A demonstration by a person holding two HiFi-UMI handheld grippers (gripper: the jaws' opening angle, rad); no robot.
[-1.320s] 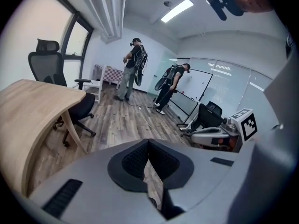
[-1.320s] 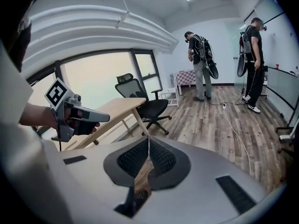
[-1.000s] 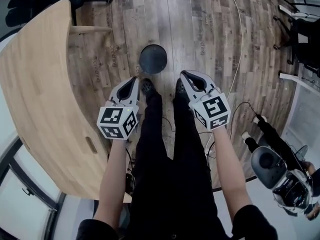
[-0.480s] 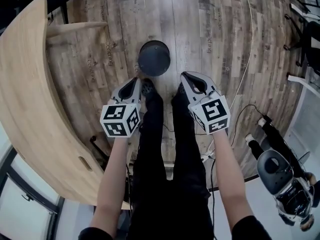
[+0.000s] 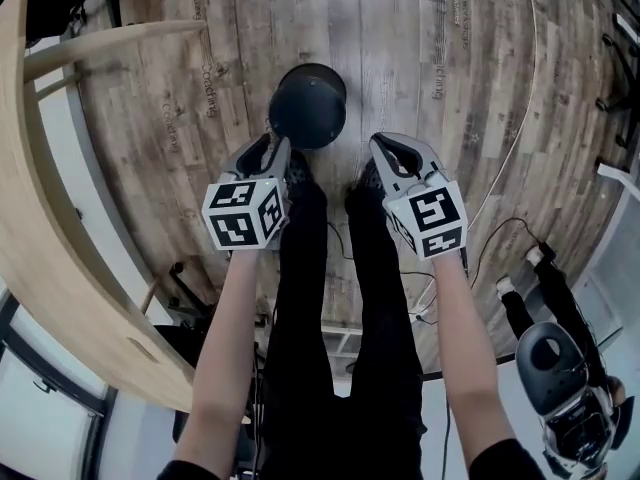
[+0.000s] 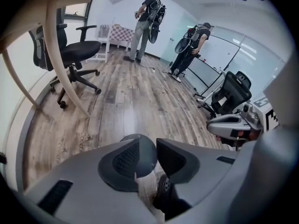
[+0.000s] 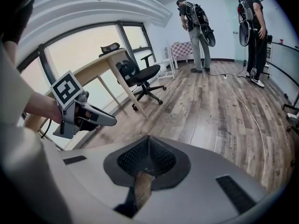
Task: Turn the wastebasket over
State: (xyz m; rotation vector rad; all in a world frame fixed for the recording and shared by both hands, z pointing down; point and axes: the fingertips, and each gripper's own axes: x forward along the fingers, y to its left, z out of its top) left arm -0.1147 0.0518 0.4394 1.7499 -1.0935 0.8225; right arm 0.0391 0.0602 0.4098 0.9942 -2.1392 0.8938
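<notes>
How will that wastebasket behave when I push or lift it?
The wastebasket looks like dark plastic, so probably light and fairly stiff. Round and standing on smooth wood floor, it would likely slide when pushed and roll once tipped over.

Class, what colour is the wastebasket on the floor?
The wastebasket is dark grey; clearest in the head view.

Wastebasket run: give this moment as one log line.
wastebasket: on floor, untouched | left gripper: fingers just opening, nothing between | right gripper: shut, empty | grasp: not yet
</notes>
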